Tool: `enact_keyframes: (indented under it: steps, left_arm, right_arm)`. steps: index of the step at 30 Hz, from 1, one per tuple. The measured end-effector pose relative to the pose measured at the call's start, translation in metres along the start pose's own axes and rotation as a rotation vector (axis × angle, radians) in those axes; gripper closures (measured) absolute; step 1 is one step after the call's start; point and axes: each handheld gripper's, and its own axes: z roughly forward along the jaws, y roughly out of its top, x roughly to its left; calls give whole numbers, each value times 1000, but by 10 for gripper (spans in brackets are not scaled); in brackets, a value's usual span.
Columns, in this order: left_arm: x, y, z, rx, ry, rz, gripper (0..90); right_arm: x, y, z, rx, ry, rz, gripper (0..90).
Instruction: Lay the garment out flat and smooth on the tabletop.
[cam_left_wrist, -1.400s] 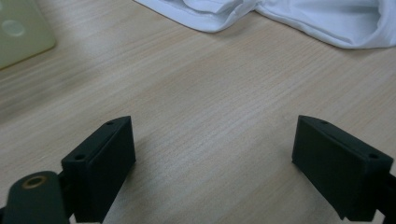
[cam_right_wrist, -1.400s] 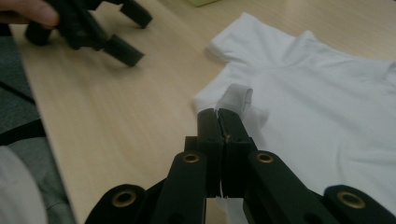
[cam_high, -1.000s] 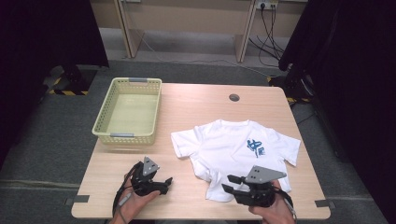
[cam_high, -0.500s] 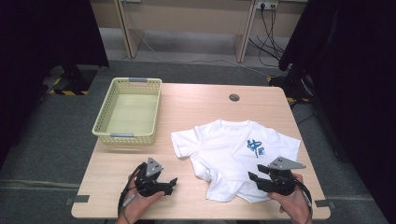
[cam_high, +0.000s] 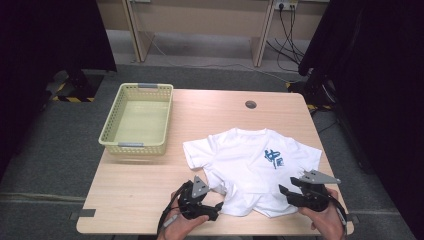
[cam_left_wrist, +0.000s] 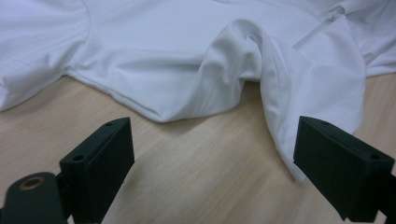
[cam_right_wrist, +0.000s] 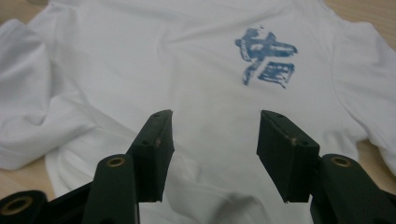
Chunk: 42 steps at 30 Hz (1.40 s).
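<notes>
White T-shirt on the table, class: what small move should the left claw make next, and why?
Probably ease the left claw forward onto the T-shirt's crumpled hem fold and close. Its jaws stand open over bare table, just short of the cloth, holding nothing.

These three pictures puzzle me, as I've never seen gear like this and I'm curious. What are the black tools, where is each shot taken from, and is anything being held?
A person at a wooden table holds a hand tool with two black jaws in each hand: the left gripper and the right gripper. The high view looks down from above. The other two come from cameras riding on each gripper, looking along its jaws. On the table lie a white T-shirt with a blue print and a yellow basket. Nothing is held: the left jaws stand open at the shirt's crumpled hem, and the right jaws, which have just been opening, stand apart over the cloth.
</notes>
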Motion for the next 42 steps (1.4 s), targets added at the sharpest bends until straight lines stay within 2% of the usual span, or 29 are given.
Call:
enact_keyframes:
  steps: [1, 2, 3, 4, 6, 10, 12, 14, 16, 18, 19, 20, 22, 23, 25, 26, 28, 29, 31, 32, 34, 36, 37, 39, 42]
  left_arm:
    - [0, 0, 0, 0, 0, 0, 117]
    - [-3, 0, 2, -4, -6, 3, 115]
    - [-9, 1, 7, 7, 5, 41, 115]
    - [-9, 1, 7, 7, 5, 41, 115]
    - [-11, -1, 13, 31, 47, 78, 118]
    - [-12, -4, 6, 35, 87, 127, 120]
    - [-11, -8, 1, 35, 97, 132, 123]
    - [-10, -12, -5, 41, 103, 145, 126]
    - [-9, -14, -8, 43, 100, 138, 126]
    - [-8, -15, -8, 40, 96, 128, 126]
    - [-8, -15, -8, 39, 95, 127, 126]
    - [-7, -15, -8, 40, 92, 127, 125]
    - [-6, -15, -8, 42, 86, 118, 124]
    - [-5, -16, -8, 36, 80, 110, 123]
    - [-5, -17, -8, 36, 75, 106, 123]
    - [-3, -17, -8, 37, 67, 98, 123]
    - [-1, -18, -9, 42, 54, 81, 121]
    - [1, -20, -12, 44, 45, 82, 121]
    - [2, -21, -13, 47, 38, 76, 118]
    - [4, -22, -14, 47, 36, 77, 118]
    - [5, -25, -17, 45, 38, 74, 115]
    - [6, -28, -22, 44, 34, 77, 115]
    - [7, -30, -24, 46, 32, 78, 115]
    - [8, -33, -29, 49, 35, 75, 115]
    - [9, -39, -36, 56, 35, 76, 116]
  right_arm:
    - [0, 0, 0, 0, 0, 0, 459]
    - [-6, -7, -2, 5, -13, 18, 459]
    - [-8, -10, -2, 11, -14, 26, 459]
    - [-8, -10, -2, 11, -14, 26, 459]
    - [-10, -15, -1, 21, -16, 35, 459]
    - [-11, -21, 3, 52, -29, 21, 458]
    - [-12, -23, 2, 57, -37, 27, 458]
    - [-12, -24, -3, 38, -24, 36, 458]
    - [-8, -23, -9, 8, -5, 30, 458]
    - [6, -20, -12, -13, 63, -16, 458]
    - [6, -20, -12, -13, 63, -16, 458]
    - [16, -17, -8, -14, 111, -46, 464]
    - [20, -15, -5, -7, 114, -62, 479]
    - [25, -15, 2, 20, 96, -104, 569]
    - [25, -17, 11, 42, 96, -137, 705]
    - [25, -17, 11, 42, 96, -137, 705]
    - [19, -22, 15, 30, 112, -123, 800]
    - [12, -27, 11, 30, 103, -118, 850]
    - [4, -30, 1, 16, 79, -104, 864]
    - [4, -30, 1, 16, 79, -104, 864]
    - [-3, -35, -11, -2, 53, -86, 866]
    - [-13, -46, -31, -29, 20, -46, 866]
    - [-13, -46, -31, -29, 20, -46, 866]
    - [-21, -61, -47, -39, -14, 2, 863]
    - [-24, -70, -57, -40, -35, 15, 856]
